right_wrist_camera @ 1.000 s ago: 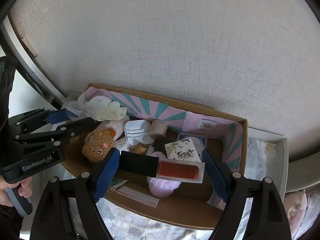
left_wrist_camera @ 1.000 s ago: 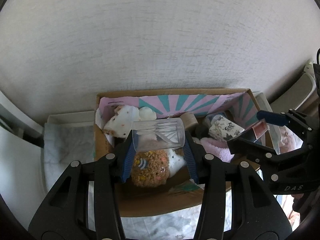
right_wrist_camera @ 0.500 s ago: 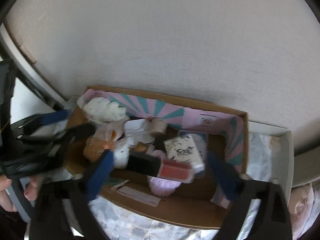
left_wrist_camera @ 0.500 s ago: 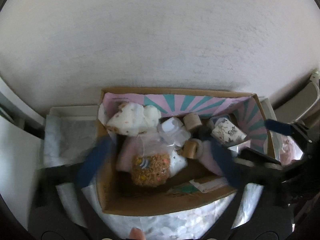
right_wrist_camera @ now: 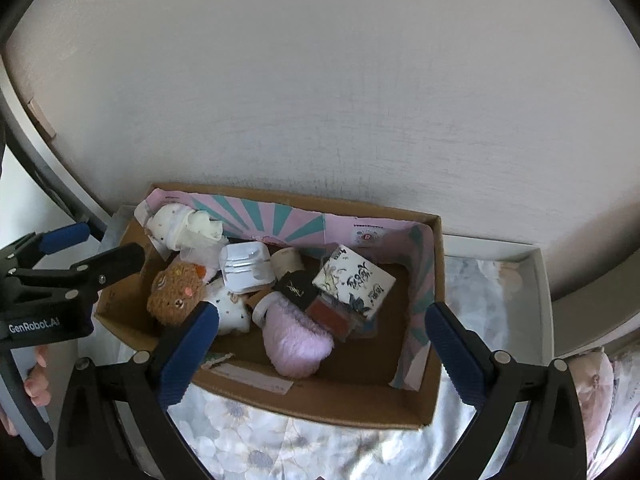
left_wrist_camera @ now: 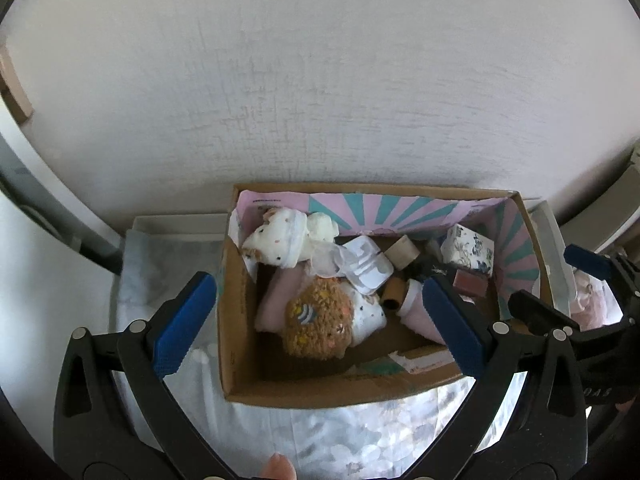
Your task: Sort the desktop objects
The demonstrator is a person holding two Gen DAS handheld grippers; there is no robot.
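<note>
The left gripper point(left_wrist_camera: 316, 320) hangs above the cardboard box point(left_wrist_camera: 236, 344) with its blue-padded fingers point(left_wrist_camera: 184, 316) spread wide and nothing between them; one finger sits outside the box's left wall, the other over its right half. The right gripper point(right_wrist_camera: 316, 344) is likewise spread and empty, poised over the box's near edge. Inside the box, the clear plastic case point(left_wrist_camera: 366, 266) lies near the middle toward the far wall, well ahead of the left gripper's fingertips and touching neither. Just in front of it rests the brown knitted toy point(left_wrist_camera: 320, 324), and a white spotted plush point(left_wrist_camera: 280, 240) fills the far left corner. The red-faced flat case point(right_wrist_camera: 334, 314) lies in the right half of the box, tucked under the near edge of the white patterned box point(right_wrist_camera: 354, 280) and beside the pink fluffy item point(right_wrist_camera: 296, 340), ahead of the right gripper and apart from both its fingers. A cardboard roll point(left_wrist_camera: 402, 252) sits by the far wall. The box stands on a floral cloth point(right_wrist_camera: 280, 440).
</note>
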